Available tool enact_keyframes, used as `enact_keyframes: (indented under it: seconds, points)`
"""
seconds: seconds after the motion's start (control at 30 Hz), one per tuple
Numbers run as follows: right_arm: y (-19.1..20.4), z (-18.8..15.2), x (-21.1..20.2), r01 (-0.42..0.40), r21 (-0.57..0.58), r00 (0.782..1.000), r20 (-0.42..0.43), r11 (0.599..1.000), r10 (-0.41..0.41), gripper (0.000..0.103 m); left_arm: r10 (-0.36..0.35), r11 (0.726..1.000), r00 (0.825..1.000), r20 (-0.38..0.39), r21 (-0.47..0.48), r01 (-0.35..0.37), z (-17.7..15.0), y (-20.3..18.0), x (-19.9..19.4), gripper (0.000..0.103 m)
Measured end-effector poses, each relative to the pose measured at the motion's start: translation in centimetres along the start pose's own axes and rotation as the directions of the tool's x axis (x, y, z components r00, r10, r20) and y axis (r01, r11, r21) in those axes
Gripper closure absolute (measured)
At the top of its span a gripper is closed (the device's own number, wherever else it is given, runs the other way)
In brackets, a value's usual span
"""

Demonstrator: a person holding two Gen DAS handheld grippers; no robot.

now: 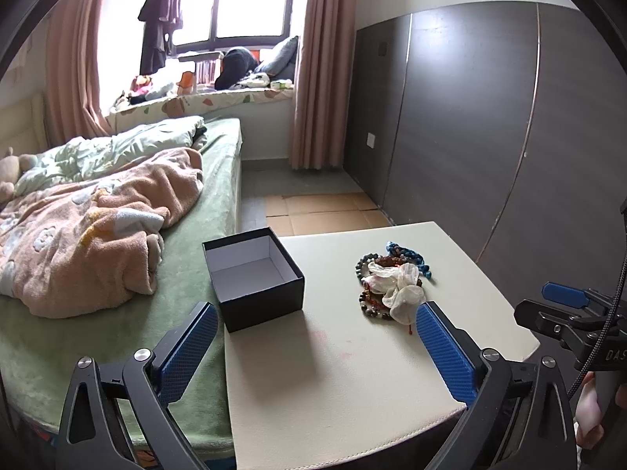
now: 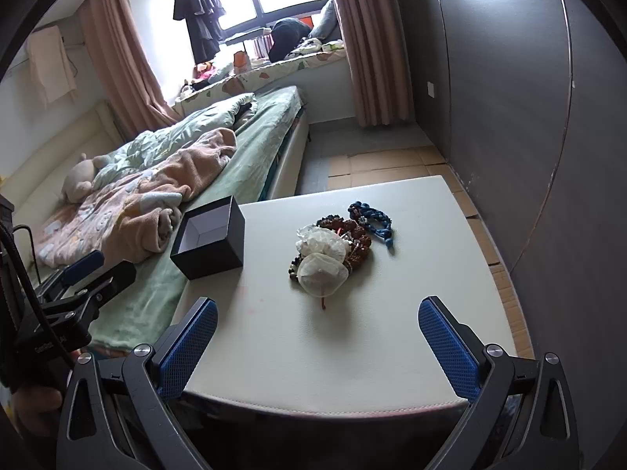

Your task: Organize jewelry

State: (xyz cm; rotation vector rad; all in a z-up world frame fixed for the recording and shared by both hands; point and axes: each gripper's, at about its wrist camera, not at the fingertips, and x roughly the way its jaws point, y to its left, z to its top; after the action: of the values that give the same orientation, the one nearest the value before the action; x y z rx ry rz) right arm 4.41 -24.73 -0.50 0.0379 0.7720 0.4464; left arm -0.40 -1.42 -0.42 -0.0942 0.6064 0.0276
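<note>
While the black box [image 1: 256, 278] sits empty left of the middle, the jewelry pile [image 1: 392, 286] lies on the white table [image 1: 333, 372] untouched, and the left gripper [image 1: 317, 337] and right gripper [image 2: 317, 333] are wide and hold nothing.

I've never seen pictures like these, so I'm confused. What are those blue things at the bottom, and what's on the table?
The blue things are pads on the fingers of two grabbing tools that a person holds, one in each hand. Each tool has a camera looking out along its fingers, so you get two pictures of one room. One shows the left gripper, the other the right gripper. Both are open and hold nothing. On the white table stands an open, empty black box at the edge by the bed. Beside it lies a pile of bead bracelets, white pouches on top, and a blue braided cord.
</note>
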Motion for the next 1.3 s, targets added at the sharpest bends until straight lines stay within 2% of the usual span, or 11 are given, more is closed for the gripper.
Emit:
enact_keyframes:
  seconds: [0.37, 0.57, 1.3]
  points:
    - [-0.02, -0.19, 0.17, 0.002, -0.008, 1.0, 0.007, 1.0, -0.002, 0.0, -0.029, 1.0, 1.0, -0.001, 0.011, 0.029, -0.57, -0.39, -0.16, 0.003]
    - [-0.23, -0.28, -0.01, 0.008, -0.006, 1.0, 0.004, 1.0, -0.008, 0.0, -0.043, 0.999, 0.999, 0.025, 0.001, 0.043, -0.53, -0.24, -0.68, 0.003]
    - [-0.78, -0.45, -0.2, 0.029, 0.004, 1.0, 0.009, 1.0, -0.029, 0.0, -0.036, 0.999, 0.999, 0.025, 0.018, 0.035, -0.61, -0.82, -0.88, 0.003]
